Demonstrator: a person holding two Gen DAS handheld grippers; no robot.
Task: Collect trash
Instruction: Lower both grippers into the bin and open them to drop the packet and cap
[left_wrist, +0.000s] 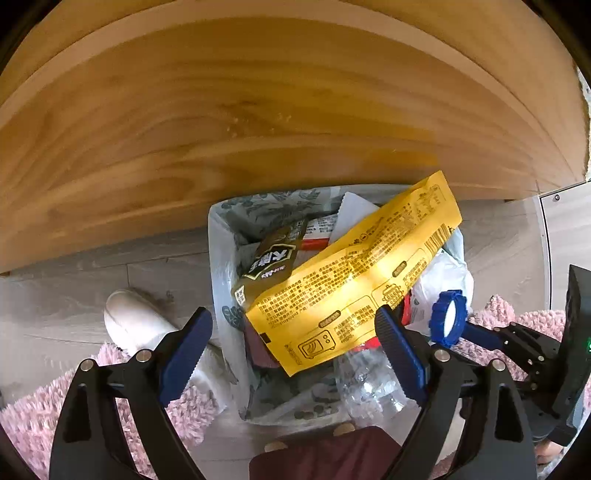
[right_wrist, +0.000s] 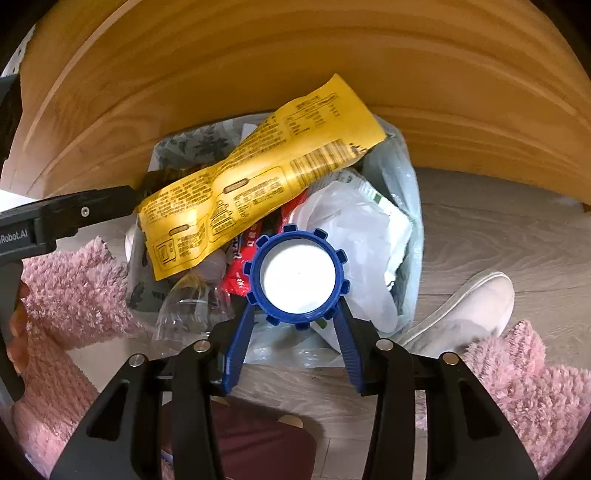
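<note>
A bin lined with a leaf-print bag (left_wrist: 221, 236) stands on the floor, full of trash. A long yellow wrapper (left_wrist: 354, 280) lies slantwise across its top, over a brown wrapper (left_wrist: 273, 258) and a clear plastic bottle (left_wrist: 369, 380). My left gripper (left_wrist: 291, 314) hangs open over the bin, its blue fingers on either side of the wrapper's lower end and not pressing it. My right gripper (right_wrist: 295, 306) is shut on a blue ridged cap (right_wrist: 299, 275) with a white inside, held above the bin's white plastic bag (right_wrist: 354, 236). The yellow wrapper (right_wrist: 251, 177) sticks out past the rim.
A wooden tabletop edge (left_wrist: 258, 110) overhangs the bin's far side. White shoes (left_wrist: 129, 321) (right_wrist: 472, 306) stand on the grey wood floor on both sides of the bin. Pink fluffy sleeves (right_wrist: 66, 295) frame the view. A dark red object (left_wrist: 325, 454) lies at the near edge.
</note>
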